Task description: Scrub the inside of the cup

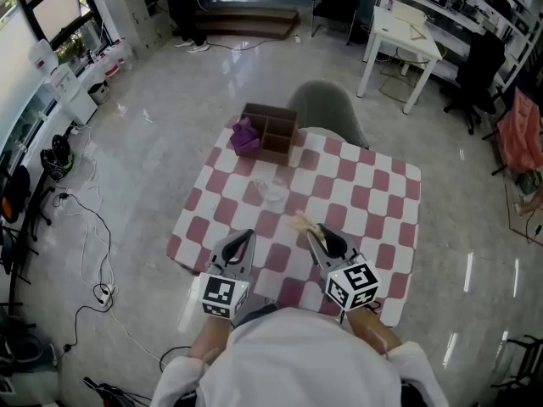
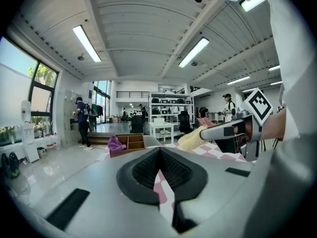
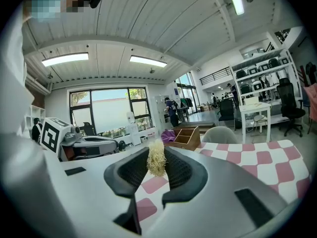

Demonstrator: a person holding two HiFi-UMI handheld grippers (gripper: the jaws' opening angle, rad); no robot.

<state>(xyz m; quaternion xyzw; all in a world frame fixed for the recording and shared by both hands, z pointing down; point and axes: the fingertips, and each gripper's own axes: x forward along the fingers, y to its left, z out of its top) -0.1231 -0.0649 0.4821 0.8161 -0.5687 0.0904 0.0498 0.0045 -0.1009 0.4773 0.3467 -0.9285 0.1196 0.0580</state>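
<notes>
Here the checkered worktop carries everything for the job, and the person stands at its near edge. At the far edge sits a wooden box with several compartments. A purple cloth fills the left one and hangs a little over its wall; the other compartments look empty from above. The left hand-held gripper has its jaws fully together with nothing between them. I judge it waits there to steady the cup when the scrubbing begins. The right hand-held gripper is closed on a pale, fibrous scrubber, and the tuft stands out past the jaws, probably so that it can go into the cup first. The cup is clear and stands on the worktop between the box and the two grippers, apart from both. Whether it holds anything is too small to tell. The scrubbing seems not yet begun.
</notes>
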